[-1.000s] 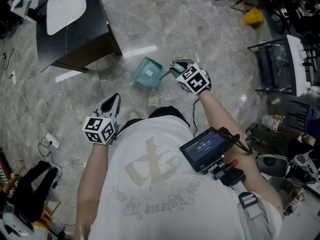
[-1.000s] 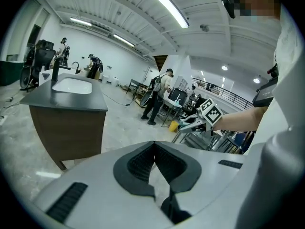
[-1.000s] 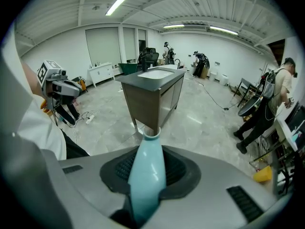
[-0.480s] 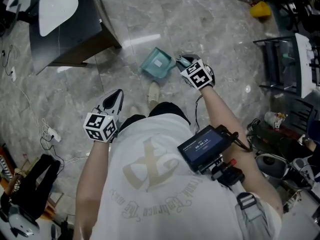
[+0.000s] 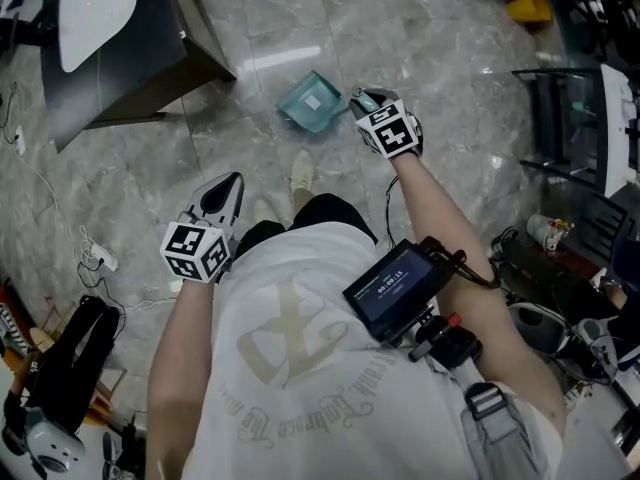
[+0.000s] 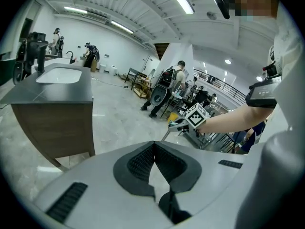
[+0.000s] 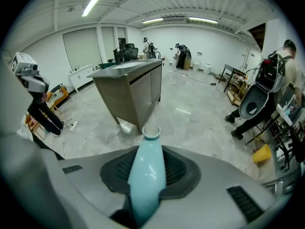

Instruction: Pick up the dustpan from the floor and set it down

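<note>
A teal dustpan [image 5: 312, 103] hangs low over the grey marble floor ahead of the person's feet. My right gripper [image 5: 361, 101] is shut on its handle. In the right gripper view the pale teal handle [image 7: 147, 175] runs up between the dark pads and ends in a ring; the pan itself is hidden there. I cannot tell whether the pan touches the floor. My left gripper [image 5: 228, 186] is held by the person's left hip, its jaws closed to a point with nothing in them. In the left gripper view its pads [image 6: 138, 162] meet at the tip, and the right gripper [image 6: 177, 124] shows beyond.
A dark cabinet with a white sink [image 5: 110, 58] stands at the upper left. Metal racks [image 5: 580, 118] and clutter line the right side. A yellow object [image 5: 530, 8] lies far ahead. Cables and a black bag [image 5: 70, 368] lie at the lower left. A shoe [image 5: 300, 173] is below the dustpan.
My right gripper has carried the dustpan farther from the body and lower toward the floor. The left gripper has shifted a little and stays shut.
</note>
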A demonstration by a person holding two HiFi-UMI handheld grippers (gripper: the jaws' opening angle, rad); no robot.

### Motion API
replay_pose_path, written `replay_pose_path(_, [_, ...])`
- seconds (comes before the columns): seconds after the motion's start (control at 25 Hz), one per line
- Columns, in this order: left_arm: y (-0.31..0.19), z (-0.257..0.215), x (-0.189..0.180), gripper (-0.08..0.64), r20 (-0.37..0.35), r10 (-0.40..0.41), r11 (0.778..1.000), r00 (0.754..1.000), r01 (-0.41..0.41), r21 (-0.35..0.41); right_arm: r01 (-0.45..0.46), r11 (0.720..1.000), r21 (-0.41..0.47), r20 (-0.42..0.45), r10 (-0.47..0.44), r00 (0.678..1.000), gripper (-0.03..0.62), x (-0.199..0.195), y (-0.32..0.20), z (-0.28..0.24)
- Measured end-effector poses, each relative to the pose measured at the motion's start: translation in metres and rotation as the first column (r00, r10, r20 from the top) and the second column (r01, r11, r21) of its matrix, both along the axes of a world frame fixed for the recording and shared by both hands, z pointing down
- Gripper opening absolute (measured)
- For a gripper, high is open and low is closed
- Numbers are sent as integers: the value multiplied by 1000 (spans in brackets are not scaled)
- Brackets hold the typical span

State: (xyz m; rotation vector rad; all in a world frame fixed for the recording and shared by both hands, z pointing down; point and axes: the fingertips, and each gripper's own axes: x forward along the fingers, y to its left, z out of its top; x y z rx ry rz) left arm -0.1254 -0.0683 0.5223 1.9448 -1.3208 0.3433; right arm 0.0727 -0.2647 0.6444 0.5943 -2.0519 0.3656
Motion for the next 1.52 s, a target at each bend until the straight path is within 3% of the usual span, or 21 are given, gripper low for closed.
replay_pose_path(0.4, [-33, 21, 0, 11, 3, 3, 999, 1000, -2, -54, -17, 999, -31, 1, 17, 1000, 104, -17, -46, 42])
replay_pose_path(1.24, [-21, 5, 6, 11, 29, -36, 997, 999, 38, -63, -6, 1000, -29, -13, 6, 1000, 104, -12, -20, 69])
replay_pose_path(1.52, [-22, 6, 9, 11, 24, -25, 998, 999, 26, -65, 52, 999, -7, -47, -52, 998, 104, -10, -2, 75])
